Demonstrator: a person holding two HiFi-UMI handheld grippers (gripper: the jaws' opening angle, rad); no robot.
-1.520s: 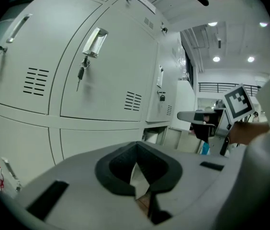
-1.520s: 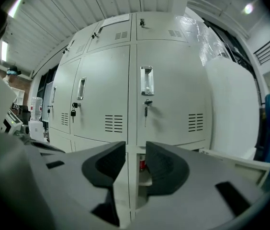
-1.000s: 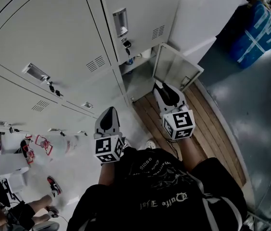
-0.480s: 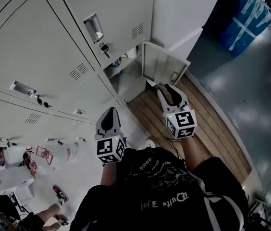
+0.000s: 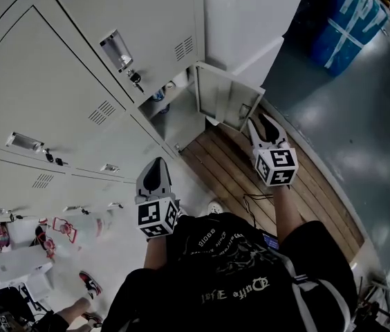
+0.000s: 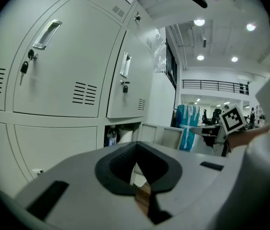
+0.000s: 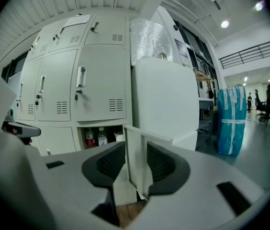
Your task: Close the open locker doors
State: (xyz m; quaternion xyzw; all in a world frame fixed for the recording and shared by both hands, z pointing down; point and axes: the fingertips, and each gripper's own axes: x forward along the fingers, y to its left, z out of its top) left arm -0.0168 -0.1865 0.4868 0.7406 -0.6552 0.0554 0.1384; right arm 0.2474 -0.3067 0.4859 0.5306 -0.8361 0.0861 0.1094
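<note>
The one open locker door (image 5: 226, 97) hangs out from the bottom row of the pale grey lockers (image 5: 77, 61). Its compartment (image 5: 181, 120) holds bottles (image 7: 93, 137). My right gripper (image 5: 256, 124) is at the door's free edge, low down, jaws open. In the right gripper view the door's edge (image 7: 136, 152) lines up between the pads of my right gripper (image 7: 136, 163); contact cannot be told. My left gripper (image 5: 155, 166) hangs back near my body, shut and empty, pointing at the closed lockers. Through the left gripper view (image 6: 137, 166) only a thin slit shows.
A white pillar (image 5: 250, 12) stands right of the lockers. A wooden plank strip (image 5: 236, 175) with a cable (image 5: 254, 199) on it runs beneath the door. A blue wrapped bundle (image 5: 357, 23) stands at far right. Keys (image 5: 136, 80) hang from a locker. Shoes and boxes (image 5: 15, 265) lie at lower left.
My right gripper has moved forward and to the right, from in front of the door's face to its free edge. The left gripper has stayed put. The view has swung left.
</note>
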